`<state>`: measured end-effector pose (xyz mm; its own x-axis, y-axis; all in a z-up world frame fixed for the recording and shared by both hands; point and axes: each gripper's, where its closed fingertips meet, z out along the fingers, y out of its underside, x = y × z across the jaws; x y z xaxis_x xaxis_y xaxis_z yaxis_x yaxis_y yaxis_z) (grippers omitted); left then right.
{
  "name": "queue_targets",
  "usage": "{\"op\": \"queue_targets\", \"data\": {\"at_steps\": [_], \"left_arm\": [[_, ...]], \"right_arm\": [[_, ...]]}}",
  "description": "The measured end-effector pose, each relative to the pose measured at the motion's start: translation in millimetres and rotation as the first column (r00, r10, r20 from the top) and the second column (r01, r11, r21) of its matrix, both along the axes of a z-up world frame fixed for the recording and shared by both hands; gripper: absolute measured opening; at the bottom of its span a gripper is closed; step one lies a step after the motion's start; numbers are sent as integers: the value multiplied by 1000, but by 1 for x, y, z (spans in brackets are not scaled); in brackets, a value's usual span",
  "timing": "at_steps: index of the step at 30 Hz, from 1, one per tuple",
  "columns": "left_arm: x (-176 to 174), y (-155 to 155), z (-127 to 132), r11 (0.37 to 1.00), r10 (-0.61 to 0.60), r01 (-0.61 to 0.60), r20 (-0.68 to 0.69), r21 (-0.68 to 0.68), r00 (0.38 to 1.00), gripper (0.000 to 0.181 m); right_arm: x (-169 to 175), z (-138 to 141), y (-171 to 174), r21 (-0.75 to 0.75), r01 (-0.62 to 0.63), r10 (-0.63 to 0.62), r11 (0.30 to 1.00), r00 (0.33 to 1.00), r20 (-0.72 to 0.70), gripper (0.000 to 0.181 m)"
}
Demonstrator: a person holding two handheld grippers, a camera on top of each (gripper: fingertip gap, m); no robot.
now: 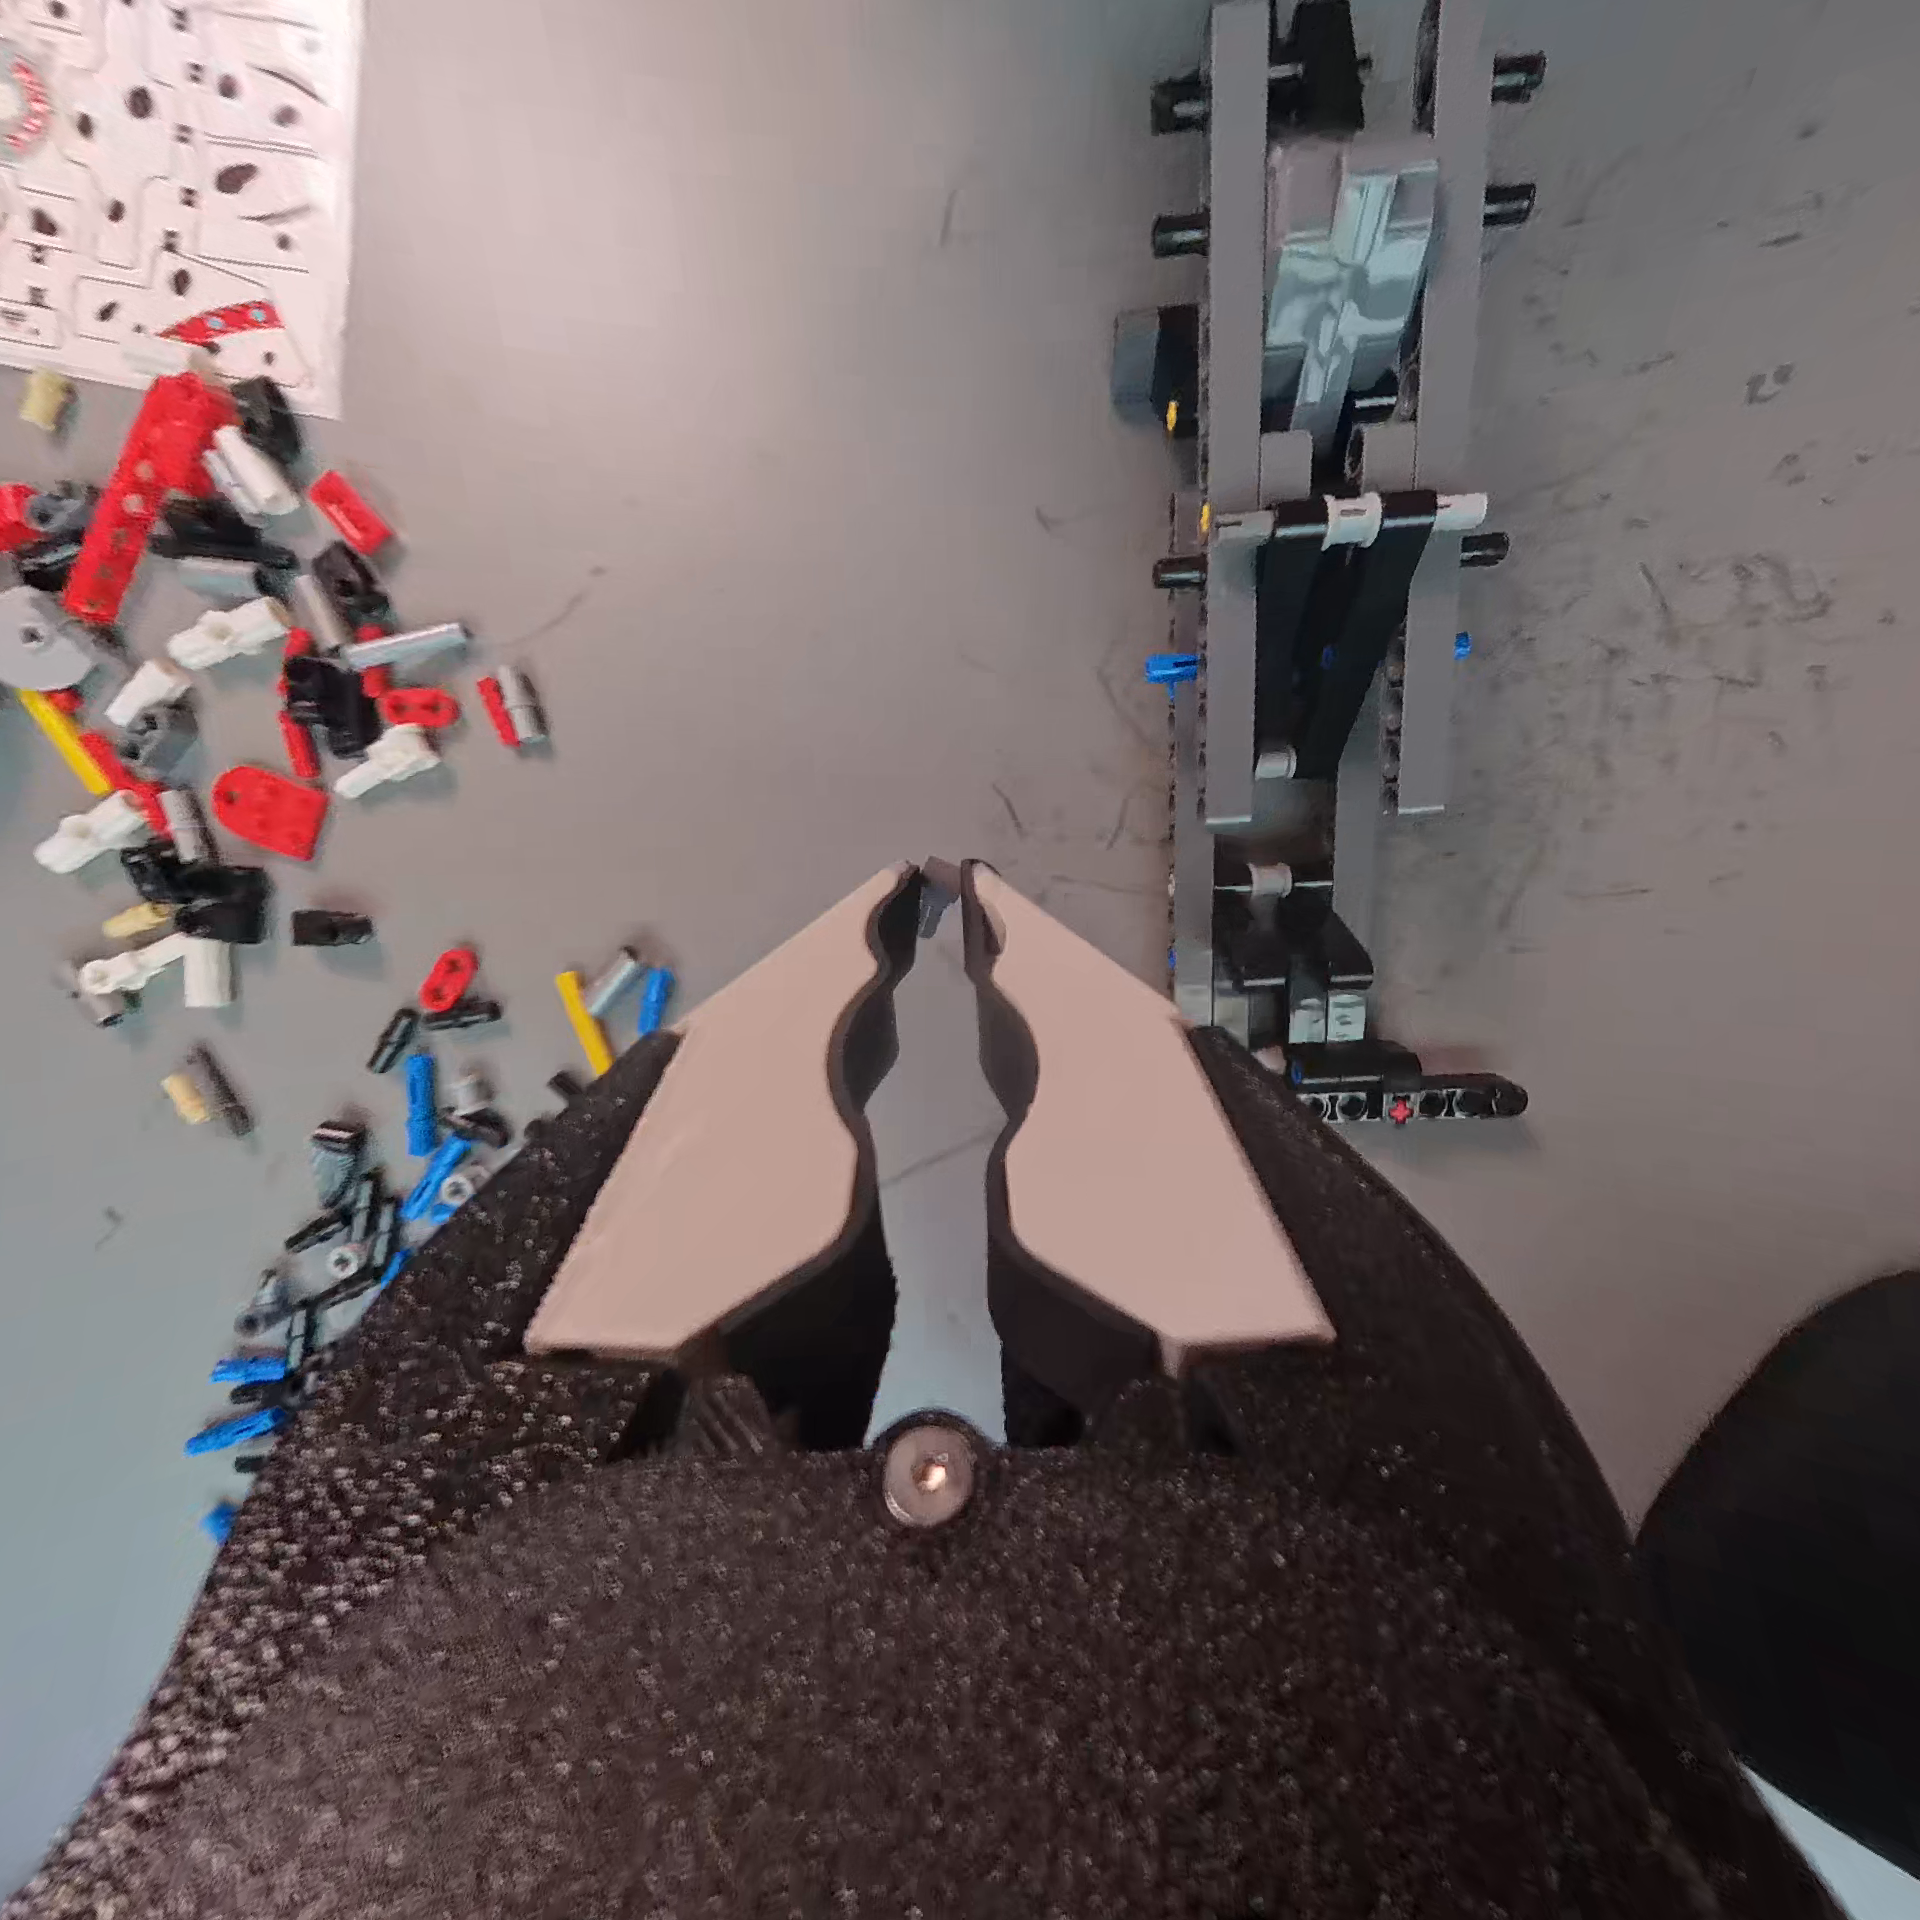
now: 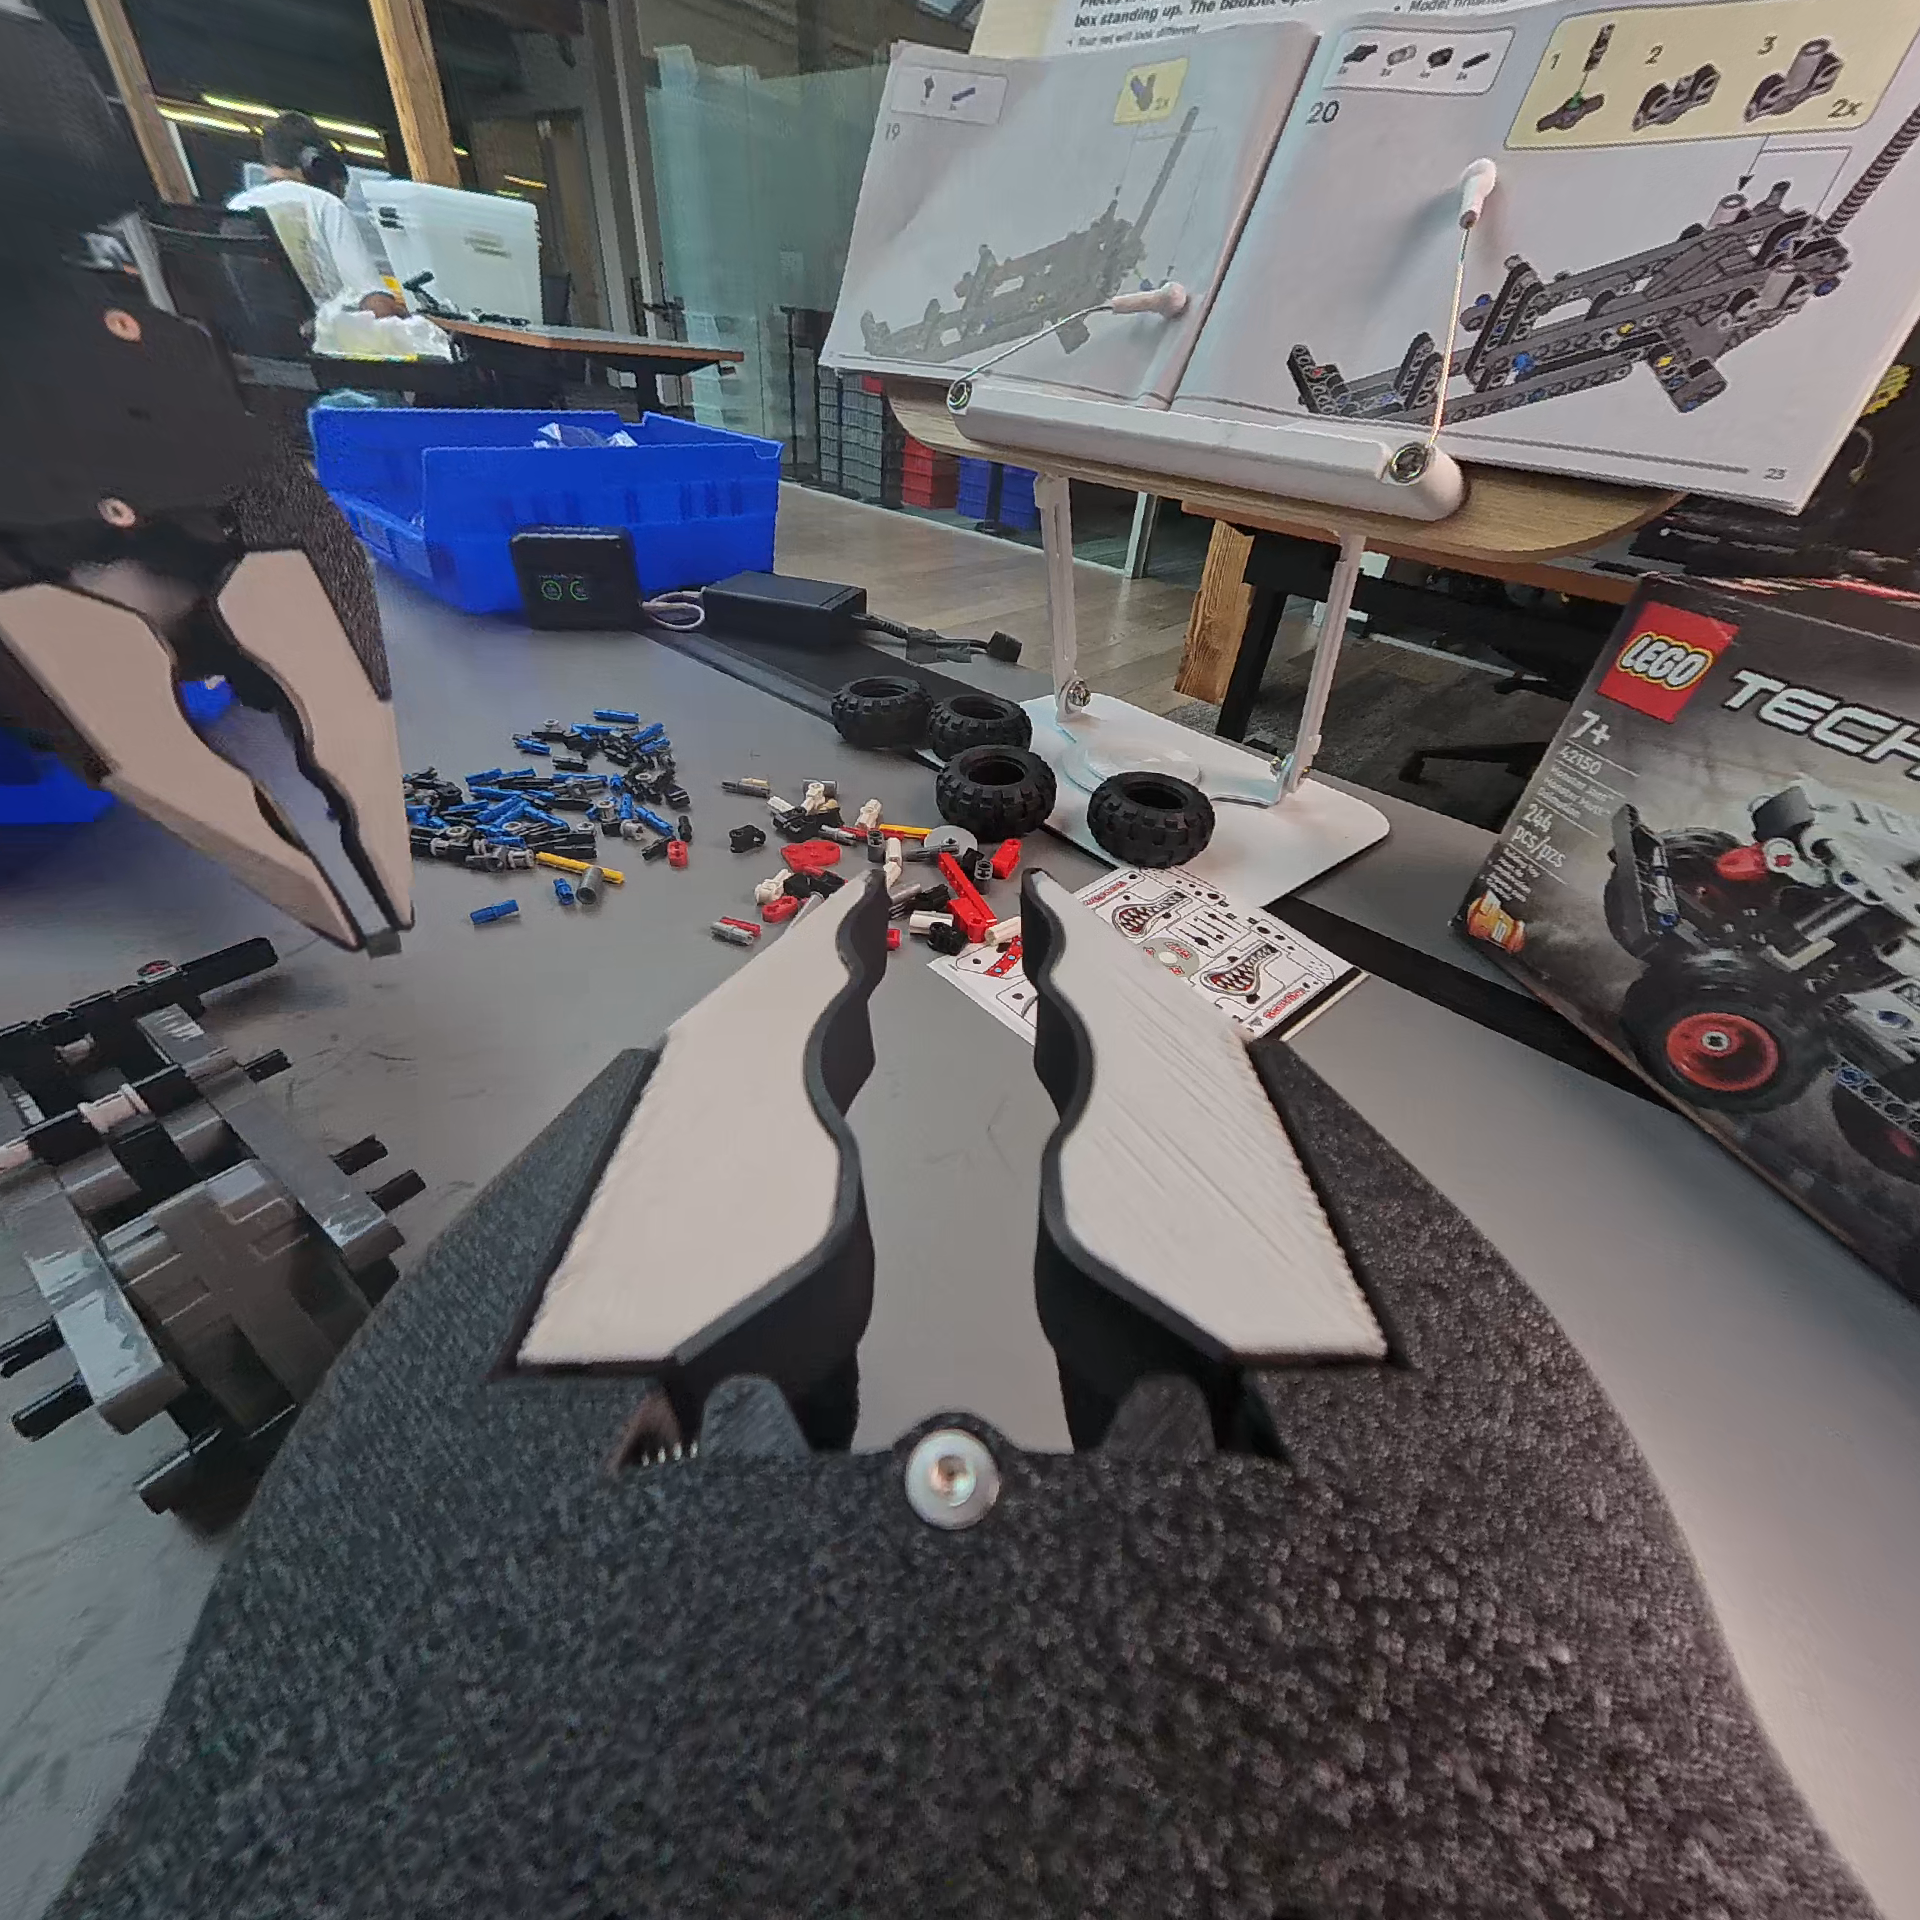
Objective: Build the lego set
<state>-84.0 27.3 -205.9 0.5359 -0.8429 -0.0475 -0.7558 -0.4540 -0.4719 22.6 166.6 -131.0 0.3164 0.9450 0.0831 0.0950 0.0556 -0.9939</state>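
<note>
Your left gripper [image 1: 940, 883] pinches a small grey plastic pin [image 1: 938, 891]: light, rigid, slippery, so grip mid-barrel; your right gripper [image 2: 954, 899] gapes empty.

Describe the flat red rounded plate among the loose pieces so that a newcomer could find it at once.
Start at the white sticker sheet lying on the grey table and follow the scatter of loose pieces below it. Just under the middle of that scatter lies the flat red rounded plate, beside a white connector. It is the only broad, flat red piece with one rounded end; the other red parts are narrow beams or small links.
</note>
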Motion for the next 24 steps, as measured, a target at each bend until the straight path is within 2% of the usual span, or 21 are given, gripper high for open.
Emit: {"op": "queue_targets", "data": {"at_steps": [4,6,8,11,14,16,18,20,22,24], "left_arm": [[11,-7,-25,999,-29,27,-45,-41,999,10],[9,-8,-28,998,-31,28,-60,-48,998,19],[2,-7,-26,999,-36,32,-72,-43,997,31],[-24,6,-1,1000,22,-21,-68,15,997,32],[-71,29,30,984,161,-156,-58,82,985,26],[-102,38,38,969,238,-232,-66,88,969,22],[-124,41,35,960,277,-272,-83,68,957,21],[-134,41,25,965,262,-258,-114,51,958,18],[-135,37,13,974,225,-224,-129,22,966,5],[-132,34,5,979,200,-202,-126,-3,972,1]], "right_arm": [[1,1,0,10,6,-6,1000,1000,1,25],[2,2,2,13,10,-10,1000,1000,0,25],[4,3,3,7,11,-11,1000,1000,-6,25],[5,3,5,0,13,-13,1000,1000,-8,25],[4,2,5,-12,8,-8,1000,1000,-8,25],[3,0,4,-19,2,-2,1000,1000,-5,25],[2,0,4,-14,1,-1,1000,1000,0,25],[2,0,3,-10,0,0,1000,1000,1,25],[2,0,4,-12,1,-1,1000,1000,-1,25],[3,0,5,-14,6,-6,1000,1000,-3,25]]}}
